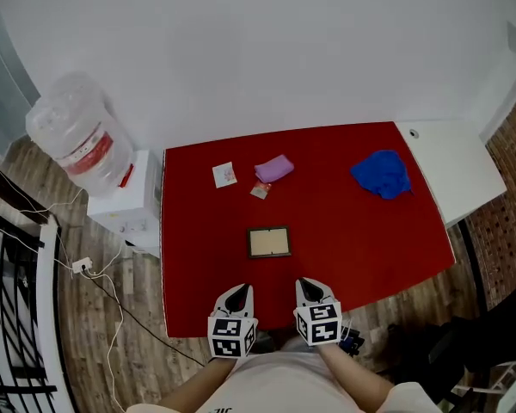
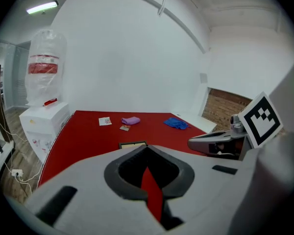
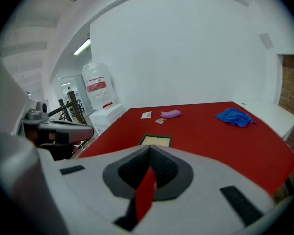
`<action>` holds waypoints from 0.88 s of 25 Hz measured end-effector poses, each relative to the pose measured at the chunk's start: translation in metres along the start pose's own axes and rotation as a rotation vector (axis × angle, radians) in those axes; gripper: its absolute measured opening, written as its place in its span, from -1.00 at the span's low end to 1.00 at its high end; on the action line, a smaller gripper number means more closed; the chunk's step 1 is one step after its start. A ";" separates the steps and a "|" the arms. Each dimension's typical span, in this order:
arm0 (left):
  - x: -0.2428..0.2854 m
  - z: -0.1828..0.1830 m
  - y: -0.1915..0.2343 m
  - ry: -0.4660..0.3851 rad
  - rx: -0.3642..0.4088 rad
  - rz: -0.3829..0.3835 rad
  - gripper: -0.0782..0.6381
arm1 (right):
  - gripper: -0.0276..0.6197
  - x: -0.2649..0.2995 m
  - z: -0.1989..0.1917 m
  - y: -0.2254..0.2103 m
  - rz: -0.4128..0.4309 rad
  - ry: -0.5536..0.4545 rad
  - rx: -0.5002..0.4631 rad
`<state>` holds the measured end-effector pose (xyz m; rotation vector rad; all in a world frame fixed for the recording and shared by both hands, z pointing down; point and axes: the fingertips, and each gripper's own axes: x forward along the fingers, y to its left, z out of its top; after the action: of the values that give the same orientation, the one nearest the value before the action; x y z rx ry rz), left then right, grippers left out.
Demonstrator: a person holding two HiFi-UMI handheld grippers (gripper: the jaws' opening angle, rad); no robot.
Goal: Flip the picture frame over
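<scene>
A small dark-framed picture frame [image 1: 269, 242] lies flat on the red table [image 1: 370, 239], its pale panel facing up. It also shows ahead of the jaws in the left gripper view [image 2: 133, 144] and the right gripper view [image 3: 156, 140]. My left gripper [image 1: 240, 290] and right gripper [image 1: 306, 283] hover side by side over the table's near edge, a short way short of the frame and apart from it. Both have their jaws closed tip to tip with nothing between them, as the left gripper [image 2: 146, 147] and right gripper [image 3: 149, 149] show in their own views.
Along the far side of the table lie a white card [image 1: 224, 175], a purple object [image 1: 273, 169], a small packet [image 1: 260, 190] and a blue cloth [image 1: 383, 175]. A water dispenser [image 1: 125, 203] with a bottle stands left; a white side table [image 1: 456, 166] adjoins at right.
</scene>
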<state>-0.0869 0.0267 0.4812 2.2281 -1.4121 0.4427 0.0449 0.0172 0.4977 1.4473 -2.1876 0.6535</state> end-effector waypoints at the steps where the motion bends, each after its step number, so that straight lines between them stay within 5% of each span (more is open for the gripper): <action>1: 0.003 0.001 0.001 0.001 -0.003 -0.001 -0.81 | -0.93 0.002 0.002 -0.002 -0.002 0.004 0.000; 22: 0.086 0.009 0.035 0.057 -0.063 0.060 -0.81 | -0.93 0.079 0.017 -0.043 0.032 0.075 -0.046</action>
<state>-0.0823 -0.0556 0.5239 2.1117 -1.4469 0.4717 0.0553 -0.0646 0.5370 1.3458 -2.1585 0.6535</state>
